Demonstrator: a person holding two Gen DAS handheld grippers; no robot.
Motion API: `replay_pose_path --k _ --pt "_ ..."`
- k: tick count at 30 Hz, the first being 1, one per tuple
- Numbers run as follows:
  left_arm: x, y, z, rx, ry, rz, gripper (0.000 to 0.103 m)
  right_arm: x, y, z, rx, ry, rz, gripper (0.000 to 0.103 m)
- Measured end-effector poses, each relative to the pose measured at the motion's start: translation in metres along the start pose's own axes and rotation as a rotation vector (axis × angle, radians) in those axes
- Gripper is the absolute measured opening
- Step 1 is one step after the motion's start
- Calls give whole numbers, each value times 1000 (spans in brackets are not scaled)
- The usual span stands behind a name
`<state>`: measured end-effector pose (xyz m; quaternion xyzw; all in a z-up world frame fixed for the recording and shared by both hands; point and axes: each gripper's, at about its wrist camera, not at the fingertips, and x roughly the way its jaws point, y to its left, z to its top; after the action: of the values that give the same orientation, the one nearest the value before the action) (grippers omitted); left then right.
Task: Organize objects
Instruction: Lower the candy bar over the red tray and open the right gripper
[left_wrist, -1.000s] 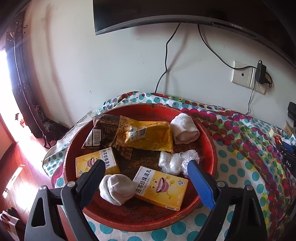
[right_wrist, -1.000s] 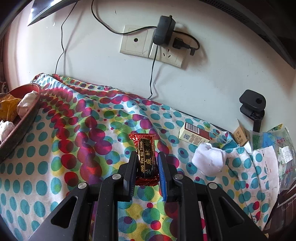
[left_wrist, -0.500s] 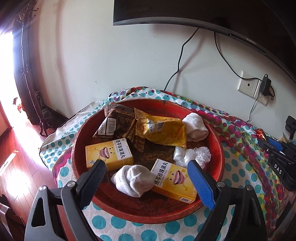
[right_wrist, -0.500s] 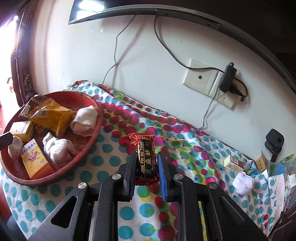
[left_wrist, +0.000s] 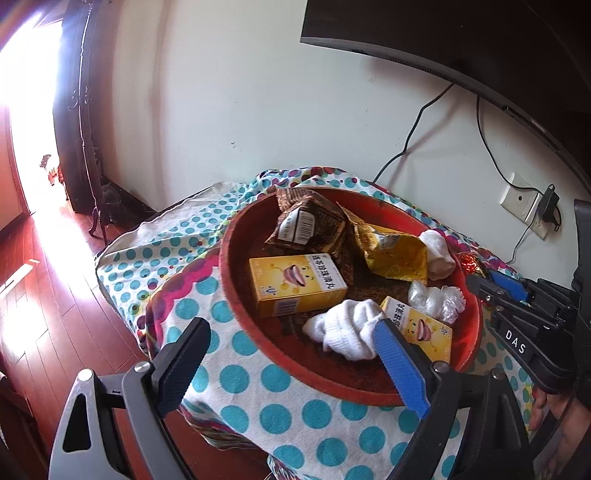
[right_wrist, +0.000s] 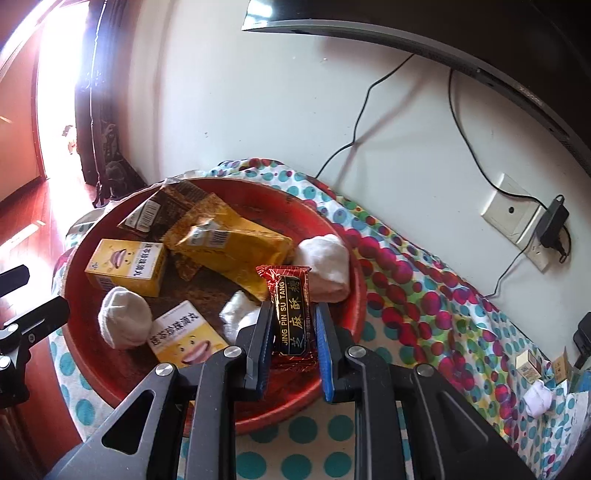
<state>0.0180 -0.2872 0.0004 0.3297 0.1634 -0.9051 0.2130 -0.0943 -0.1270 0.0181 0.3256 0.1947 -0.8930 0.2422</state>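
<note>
Strong daylight is admitted through the doorway (left_wrist: 22, 122), which is blown out to white glare in both views. Soft cable shadows are cast on the wall (right_wrist: 258, 110) beside it. Edges are bent and darkened by fisheye distortion.

Red-and-black foil snack bar (right_wrist: 291, 314), gold lettering up its length, clamped upright between closed pads over the near rim of a round red tray (right_wrist: 332, 218). In the tray: two yellow cartons with smiling mouths (right_wrist: 125, 266) (right_wrist: 186, 338), a brown packet (left_wrist: 310, 225), a crumpled yellow packet (right_wrist: 231, 243), rolled white socks (right_wrist: 123, 323) (right_wrist: 327, 266), a clear plastic wad (left_wrist: 436, 299).
</note>
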Motion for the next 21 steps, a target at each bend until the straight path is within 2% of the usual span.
replay_pose_path --k 5,13,15,17,21 --pt "-7 17 2 -26 -16 17 92 9 28 3 -29 13 44 20" --pt "0 17 -1 -23 3 11 92 29 61 13 -74 34 61 21" --pt "1 18 0 -22 2 9 92 32 63 16 -62 39 91 23" --pt "4 19 -1 -24 7 9 92 31 63 18 -63 25 65 34" --pt "7 20 -3 -25 17 14 92 20 46 16 -18 -10 42 39"
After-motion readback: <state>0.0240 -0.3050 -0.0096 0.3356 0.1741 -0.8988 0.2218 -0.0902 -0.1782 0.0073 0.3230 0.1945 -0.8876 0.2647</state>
